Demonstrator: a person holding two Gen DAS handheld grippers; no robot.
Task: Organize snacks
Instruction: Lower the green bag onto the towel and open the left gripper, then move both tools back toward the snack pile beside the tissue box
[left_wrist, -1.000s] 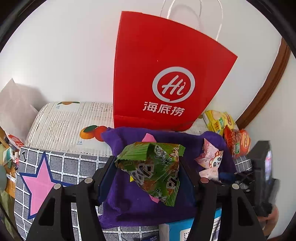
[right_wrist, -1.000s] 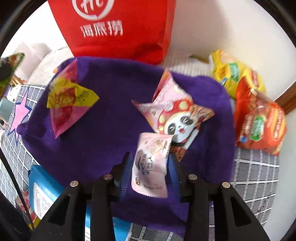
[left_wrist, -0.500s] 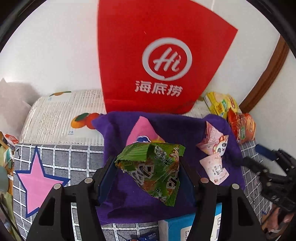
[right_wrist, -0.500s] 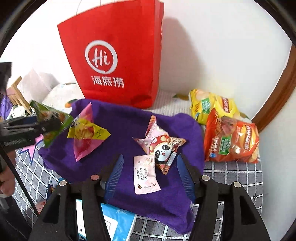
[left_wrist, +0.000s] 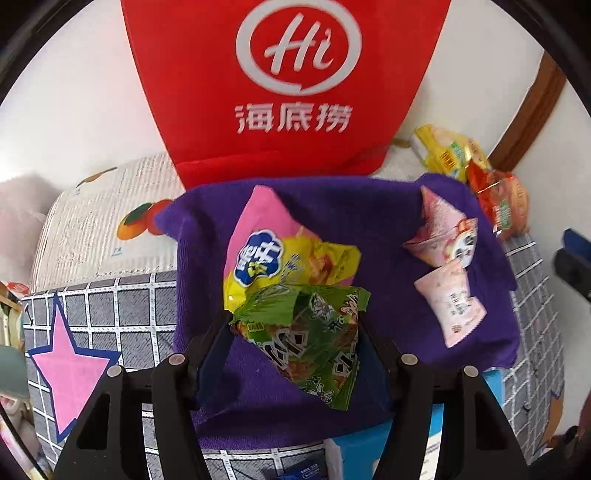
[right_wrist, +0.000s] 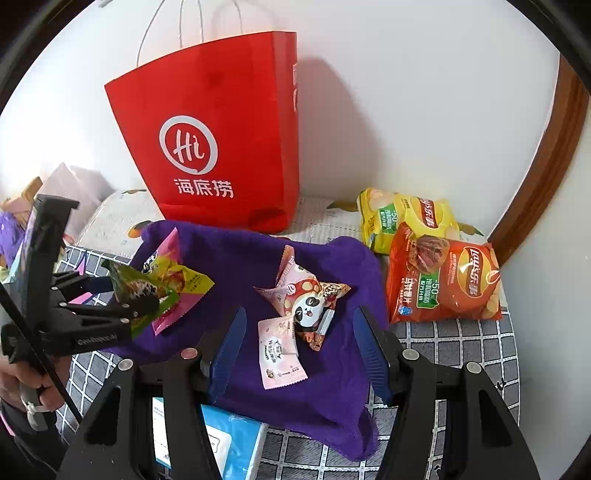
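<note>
the left gripper (left_wrist: 295, 332) is clamped on a green snack packet (left_wrist: 310, 339), its two blue pads pressing the crumpled wrapper from either side, and the packet hangs over the near part of a purple towel (left_wrist: 369, 221). in the right wrist view the same gripper (right_wrist: 147, 299) shows from the side, a hand (right_wrist: 22, 384) wrapped round its handle at the lower left edge. just beyond the green packet a pink and yellow snack bag (left_wrist: 273, 254) lies on the towel, its corner hidden under the green one.

the right gripper (right_wrist: 299, 350) is released, jaws wide apart with nothing pinched; they have just been opening. a small pale pink sachet (right_wrist: 277, 350) lies flat on the towel (right_wrist: 332, 387) in the gap between the fingers, touching neither pad. just past it, touching its far corner, sits a puffed panda packet (right_wrist: 306, 295).

off the towel to the right, an orange chip bag (right_wrist: 443, 280) lies on the grey checked cloth (right_wrist: 461, 347), overlapping a yellow chip bag (right_wrist: 402, 218) behind it. a red paper bag (right_wrist: 221, 140) with white handles stands upright against the white wall, its base touching the far edge of the towel. a light blue box (right_wrist: 221, 439) sticks out from under the towel's near edge. a pink star (left_wrist: 70, 369) is printed on the cloth to the left.
</note>
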